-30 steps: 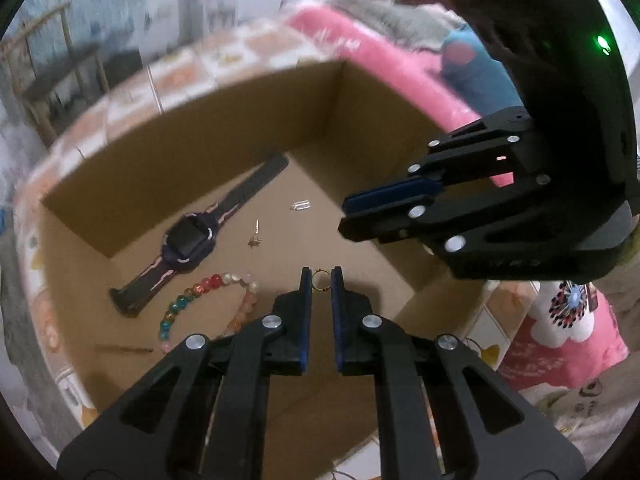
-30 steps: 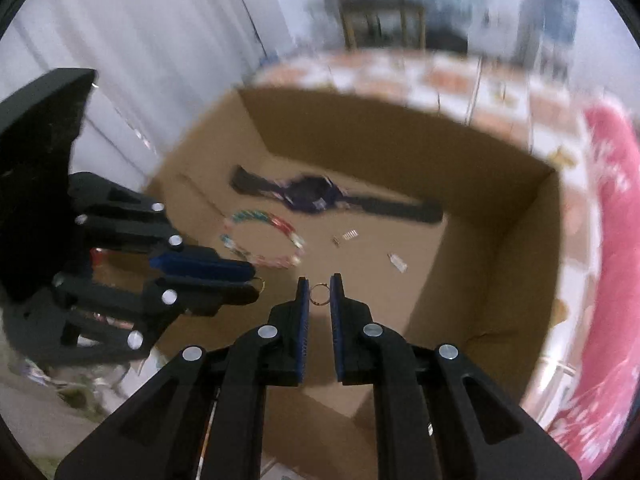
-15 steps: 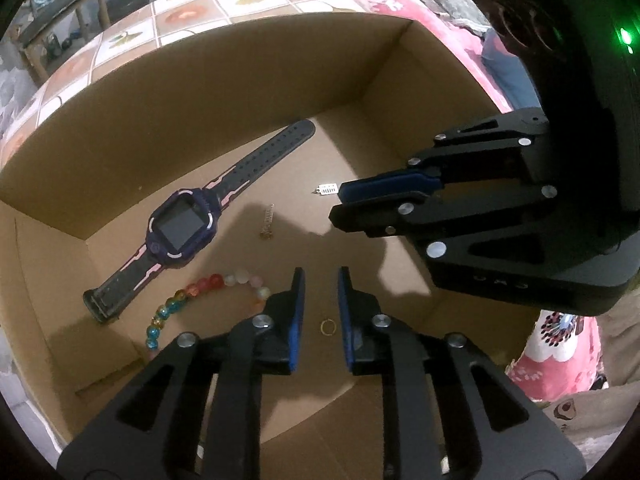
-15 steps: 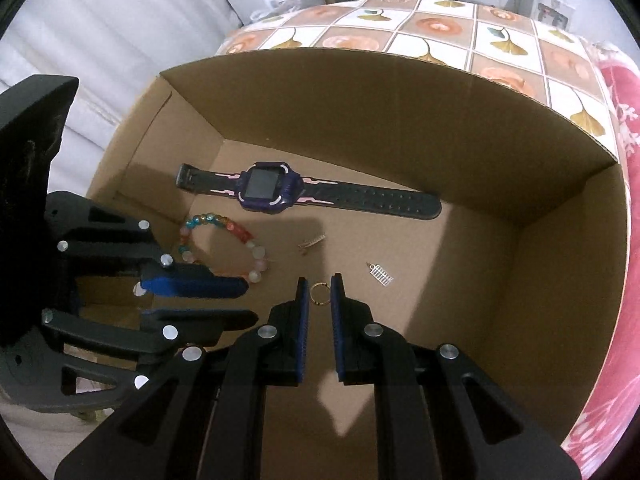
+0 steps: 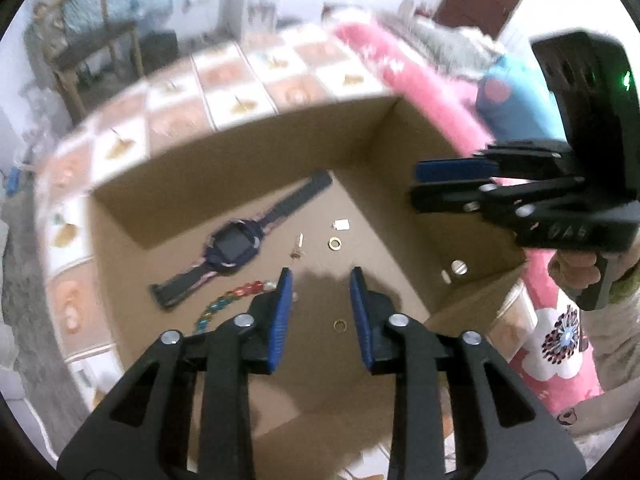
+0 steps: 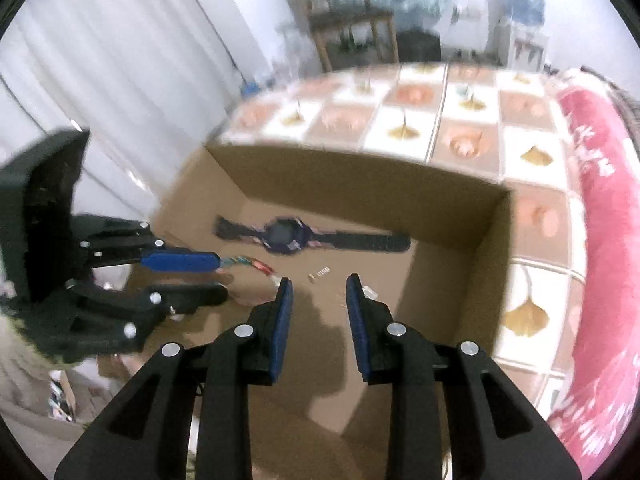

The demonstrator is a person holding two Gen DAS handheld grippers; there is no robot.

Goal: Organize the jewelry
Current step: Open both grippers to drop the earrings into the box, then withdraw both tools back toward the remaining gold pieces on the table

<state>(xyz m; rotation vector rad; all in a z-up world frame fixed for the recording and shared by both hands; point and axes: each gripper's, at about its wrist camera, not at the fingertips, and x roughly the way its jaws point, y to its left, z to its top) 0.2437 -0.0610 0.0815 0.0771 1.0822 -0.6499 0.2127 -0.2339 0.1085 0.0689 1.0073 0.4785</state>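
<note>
Both grippers hang over the cardboard box (image 5: pixel 256 148), jaws just opened and spread with nothing between them: the left gripper (image 5: pixel 320 300), the right gripper (image 6: pixel 318 300). One gold ring (image 5: pixel 339 325) lies on the box floor near the front edge; another ring (image 5: pixel 335 243) lies nearer the watch (image 5: pixel 236 246).

Motion blur is smearing the cardboard box (image 6: pixel 360 176) rim and the patterned cloth (image 6: pixel 404 120). The left gripper (image 5: pixel 320 300) is hiding part of the bead bracelet (image 5: pixel 224 304). The small silver pieces (image 5: pixel 341 224) are staying too tiny to identify.
</note>
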